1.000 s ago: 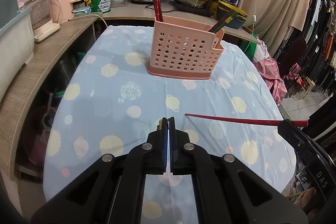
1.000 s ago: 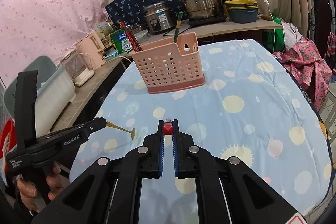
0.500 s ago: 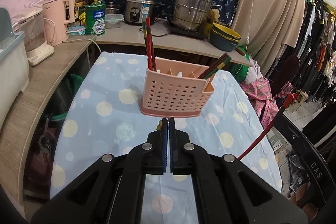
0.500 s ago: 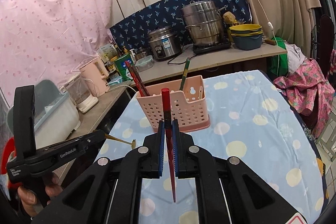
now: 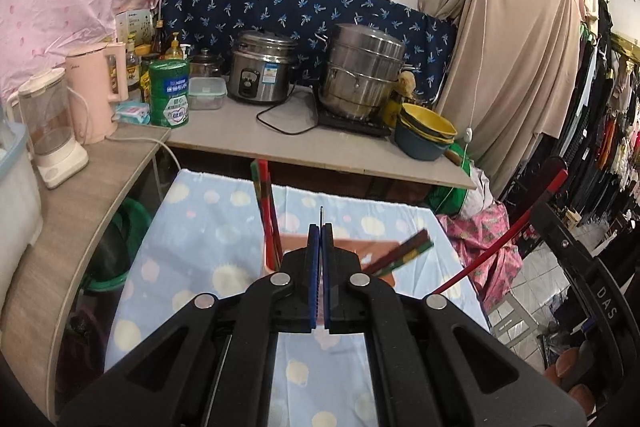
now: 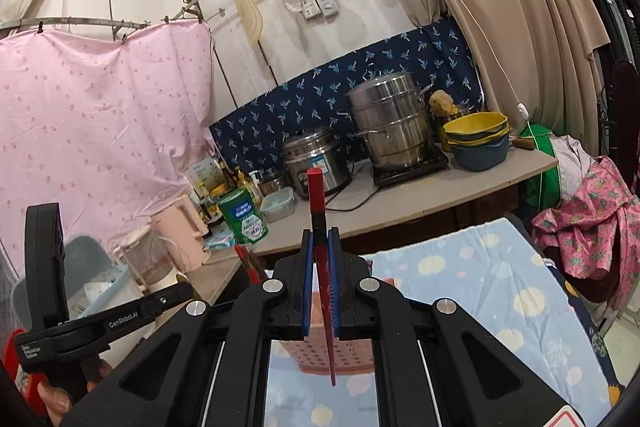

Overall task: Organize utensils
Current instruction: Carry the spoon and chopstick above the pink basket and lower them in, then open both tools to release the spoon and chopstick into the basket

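Observation:
A pink perforated utensil basket (image 5: 380, 249) stands on the blue spotted tablecloth (image 5: 208, 227), mostly hidden behind my left gripper (image 5: 321, 231). Red and green chopsticks (image 5: 265, 207) stand in its left end, and another pair (image 5: 404, 251) leans out on the right. The left gripper is shut on a thin gold-coloured utensil (image 5: 322, 214) whose tip pokes up past the jaws. My right gripper (image 6: 320, 239) is shut on a red chopstick (image 6: 316, 203) held nearly upright, its lower tip hanging over the basket (image 6: 352, 359). The same chopstick (image 5: 492, 251) slants at the right of the left wrist view.
Behind the table runs a counter (image 5: 280, 143) with a rice cooker (image 5: 260, 67), a steel steamer pot (image 5: 364, 71), stacked bowls (image 5: 426, 135), a green tin (image 5: 169, 93), a pink kettle (image 5: 96, 91) and a blender (image 5: 52, 131). Hanging clothes (image 5: 600, 123) fill the right side.
Both grippers have risen and tipped up, so the basket has dropped low behind the fingers. The red chopstick has swung from lying level over the cloth to nearly upright.

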A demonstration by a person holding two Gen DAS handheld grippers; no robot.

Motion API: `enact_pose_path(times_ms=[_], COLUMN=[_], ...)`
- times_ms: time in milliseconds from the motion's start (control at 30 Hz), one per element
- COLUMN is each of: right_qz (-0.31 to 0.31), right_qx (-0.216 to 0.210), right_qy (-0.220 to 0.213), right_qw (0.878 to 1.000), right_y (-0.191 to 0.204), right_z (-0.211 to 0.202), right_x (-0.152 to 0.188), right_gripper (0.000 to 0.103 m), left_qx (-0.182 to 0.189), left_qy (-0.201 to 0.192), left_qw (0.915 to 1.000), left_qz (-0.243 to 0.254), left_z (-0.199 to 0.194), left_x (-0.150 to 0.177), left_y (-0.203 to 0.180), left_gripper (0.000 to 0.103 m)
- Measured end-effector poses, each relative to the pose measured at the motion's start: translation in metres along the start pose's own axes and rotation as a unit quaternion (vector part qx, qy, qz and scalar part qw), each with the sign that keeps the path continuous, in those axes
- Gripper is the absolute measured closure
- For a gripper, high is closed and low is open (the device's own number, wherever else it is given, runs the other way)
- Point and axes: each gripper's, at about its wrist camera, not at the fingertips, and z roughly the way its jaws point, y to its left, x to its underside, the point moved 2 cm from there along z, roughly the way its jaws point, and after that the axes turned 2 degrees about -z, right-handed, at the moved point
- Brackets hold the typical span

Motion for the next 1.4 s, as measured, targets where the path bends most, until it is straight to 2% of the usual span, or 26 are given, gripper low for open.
enact_pose_path(times_ms=[200, 367, 533, 767, 967, 1167, 1300, 1400], right_qz=[-0.003, -0.007, -0.010, -0.005, -0.002, -0.005, -0.006, -0.005], right_qx=[-0.002, 0.004, 0.011, 0.013, 0.012, 0.007, 0.008, 0.009], right_qy=[-0.034, -0.042, -0.017, 0.033, 0.063, 0.092, 0.095, 0.096], right_qw=[0.999, 0.999, 1.000, 0.999, 0.998, 0.996, 0.995, 0.995], right_y=[0.008, 0.009, 0.005, -0.002, -0.004, -0.002, 0.001, 0.001], right_z=[0.027, 0.050, 0.078, 0.101, 0.111, 0.120, 0.119, 0.117], right_x=[-0.028, -0.034, -0.019, 0.020, 0.046, 0.061, 0.064, 0.065], right_gripper=[0.096, 0.096, 0.096, 0.096, 0.096, 0.095, 0.089, 0.089], left_qx=[0.008, 0.005, -0.001, -0.007, -0.014, -0.024, -0.028, -0.030], left_qy=[-0.008, -0.005, 0.013, 0.047, 0.064, 0.063, 0.065, 0.062], left_qw=[0.9999, 0.9999, 0.9998, 0.9986, 0.9974, 0.9975, 0.9972, 0.9973], left_qz=[-0.008, -0.012, -0.017, -0.024, -0.029, -0.024, -0.024, -0.025], left_z=[0.020, 0.040, 0.065, 0.096, 0.109, 0.110, 0.109, 0.107], left_x=[-0.022, -0.029, -0.023, -0.004, 0.009, 0.015, 0.017, 0.019], left_y=[0.000, 0.002, 0.009, 0.017, 0.023, 0.022, 0.022, 0.021], left_gripper=[0.102, 0.102, 0.102, 0.102, 0.102, 0.101, 0.095, 0.081])
